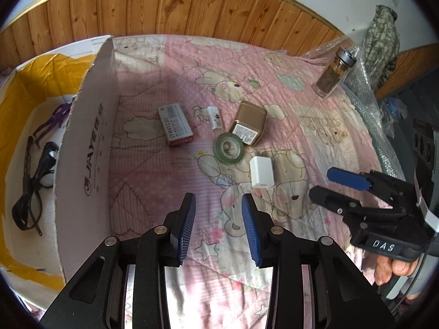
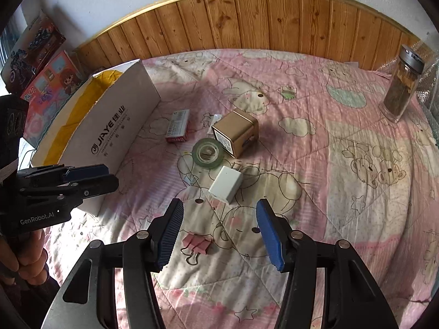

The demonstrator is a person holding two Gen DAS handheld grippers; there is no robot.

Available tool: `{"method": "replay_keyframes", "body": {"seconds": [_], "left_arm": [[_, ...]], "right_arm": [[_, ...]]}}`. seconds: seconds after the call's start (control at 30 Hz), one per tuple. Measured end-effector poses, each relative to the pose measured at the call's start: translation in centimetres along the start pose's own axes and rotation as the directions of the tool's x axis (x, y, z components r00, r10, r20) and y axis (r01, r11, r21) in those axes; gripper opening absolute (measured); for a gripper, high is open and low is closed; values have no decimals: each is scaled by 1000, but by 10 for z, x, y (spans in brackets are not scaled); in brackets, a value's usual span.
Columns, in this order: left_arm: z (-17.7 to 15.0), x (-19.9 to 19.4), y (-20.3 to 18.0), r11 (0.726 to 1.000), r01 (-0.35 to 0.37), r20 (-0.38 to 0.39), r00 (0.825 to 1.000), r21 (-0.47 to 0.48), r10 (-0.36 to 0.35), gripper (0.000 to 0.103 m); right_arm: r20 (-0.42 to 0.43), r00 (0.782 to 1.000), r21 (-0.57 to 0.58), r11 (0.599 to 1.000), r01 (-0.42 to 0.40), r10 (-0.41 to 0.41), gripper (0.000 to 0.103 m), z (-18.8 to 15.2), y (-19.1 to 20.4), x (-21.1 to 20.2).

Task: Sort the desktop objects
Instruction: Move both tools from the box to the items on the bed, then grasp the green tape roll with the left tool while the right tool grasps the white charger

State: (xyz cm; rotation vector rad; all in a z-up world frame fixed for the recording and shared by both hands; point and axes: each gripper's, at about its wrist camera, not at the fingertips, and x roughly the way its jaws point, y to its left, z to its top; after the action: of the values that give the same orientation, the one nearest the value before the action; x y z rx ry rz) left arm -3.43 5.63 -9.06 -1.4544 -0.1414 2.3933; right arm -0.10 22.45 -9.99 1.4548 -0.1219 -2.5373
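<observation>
- Grippers first: the left gripper (image 1: 218, 226), black with blue ribbed pads, hangs over the pink quilted bedspread (image 1: 301, 126) printed with cartoon bears, its fingers parted and nothing between them.
- The right gripper (image 2: 219, 231), of the same make, hangs over the same cover with its fingers spread wider, also empty; a hand (image 1: 395, 270) holds its handle at the right edge of the left view.
- A pink metal binder clip (image 2: 196, 246) lies flat on the cloth just below the right gripper's fingers, clear of both pads.
- Beyond the fingertips lies a white plastic charger cube (image 2: 225, 185), on its side, untouched.
- Next comes a flat ring of greenish clear tape (image 2: 207, 152), lying close against a gold metal tin (image 2: 236, 133) with a printed label on its end; whether the two touch I cannot tell.
- A small white packet (image 1: 214, 117) lies just behind the tin, partly hidden by it in the right view.
- Left of these, a grey and red cardboard box of small stationery (image 1: 177, 124) lies flat, apart from the rest.
- To the left stands an open white cardboard carton (image 2: 109, 139) with dark lettering on its wall and a yellow lining; inside it lie black-framed glasses (image 1: 41, 170) and a purple item I cannot make out.
- Far right, well away from the cluster, a clear glass bottle with a grey metal cap (image 2: 402, 82) stands upright, brown matter inside.
- Behind everything runs a wooden plank headboard (image 2: 274, 19) under a white wall.
</observation>
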Motion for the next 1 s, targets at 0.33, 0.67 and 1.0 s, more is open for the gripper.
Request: {"method": "replay_keyframes", "body": {"seconds": [0.33,0.67,1.0], "left_arm": [[32,62,-18,999,18,-7,1000,-28,-18,45],[35,119,-20,997,-76,-56,996,-6,76,50],[40,132,-30,994,-106,18,994,21,106,61]], "right_arm": [[-48,998,-40,999,35,-37,58,3,7,65],[-46,998,-83,996,37,-41,58,1,-4,100],[-94,995,-63,998,27,-33,32,4,-29,93]]}}
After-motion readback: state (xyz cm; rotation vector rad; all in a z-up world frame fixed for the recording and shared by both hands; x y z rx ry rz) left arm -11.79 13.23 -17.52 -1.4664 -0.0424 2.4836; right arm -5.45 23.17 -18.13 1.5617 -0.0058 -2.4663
